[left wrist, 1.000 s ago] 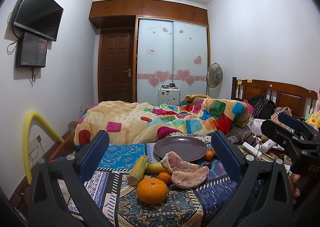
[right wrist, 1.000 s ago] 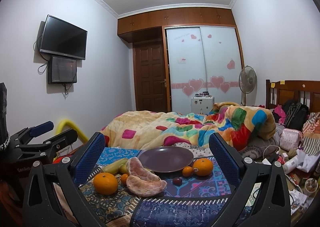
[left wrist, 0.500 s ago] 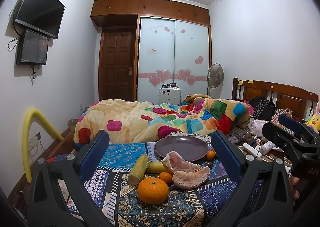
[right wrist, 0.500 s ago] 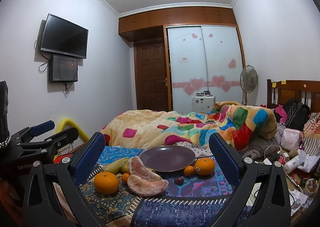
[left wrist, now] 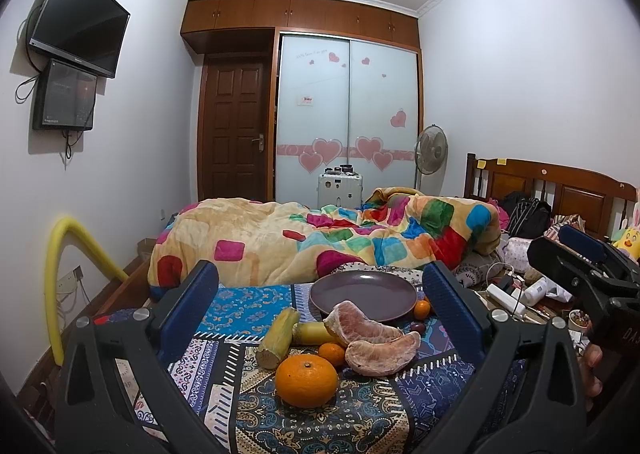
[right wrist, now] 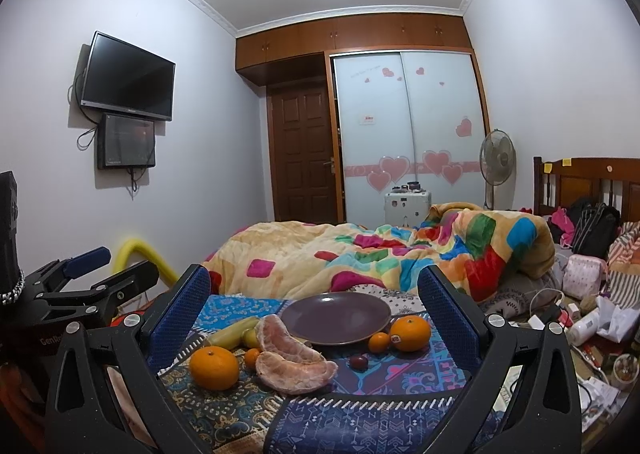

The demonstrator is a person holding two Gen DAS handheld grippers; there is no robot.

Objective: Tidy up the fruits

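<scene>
Compared with the earlier frames, both views are nearly unchanged: your grippers stay level above the patterned cloth [right wrist: 360,418], and no fruit has moved.

The purple plate [right wrist: 335,317] lies bare at the far middle of the cloth. In front of it two peeled pomelo segments [right wrist: 294,362] rest one against the other. A large orange [right wrist: 214,368] sits nearest you on the left, with a small tangerine [right wrist: 253,357] between it and the segments. A cut piece of sugarcane [left wrist: 278,338] lies to the left of the plate. A second large orange [right wrist: 410,333], a second small tangerine [right wrist: 378,342] and a dark round fruit [right wrist: 359,362] lie right of the plate.

Your left gripper [left wrist: 320,318] is spread wide, holding nothing. Your right gripper [right wrist: 314,318] is likewise spread wide, touching nothing.
</scene>
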